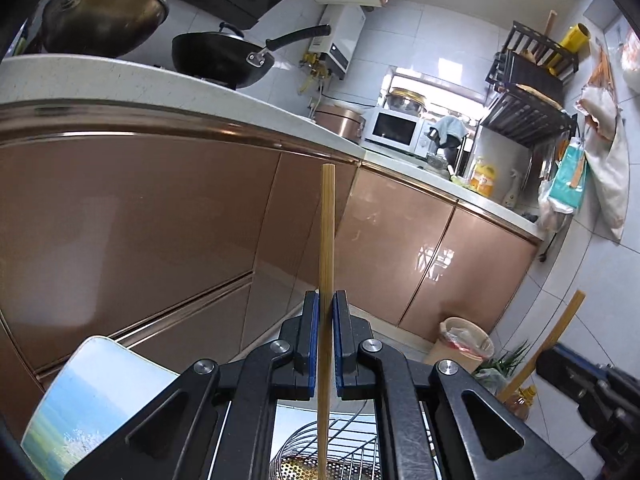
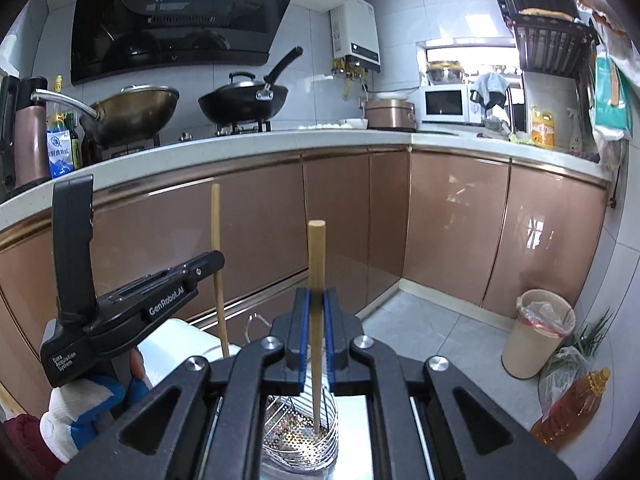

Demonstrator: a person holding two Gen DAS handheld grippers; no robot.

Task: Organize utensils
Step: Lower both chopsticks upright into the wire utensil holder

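My left gripper [image 1: 325, 300] is shut on a wooden chopstick [image 1: 326, 248] held upright; its lower end reaches down toward a wire utensil basket [image 1: 352, 448]. My right gripper [image 2: 316, 296] is shut on a second wooden chopstick [image 2: 317, 272], upright, with its lower tip inside the wire basket [image 2: 300, 440] with a perforated bottom. The left gripper's body [image 2: 132, 304] and its chopstick [image 2: 218, 264] show at the left of the right wrist view. The right chopstick [image 1: 548, 340] shows at the lower right of the left wrist view.
Copper-coloured cabinet doors [image 2: 440, 220] stand under a white counter [image 2: 280, 140] with two woks [image 2: 244, 104]. A bin [image 2: 536, 336] and an oil bottle [image 2: 572, 408] stand on the tiled floor at the right. A white roll [image 2: 176, 344] lies beside the basket.
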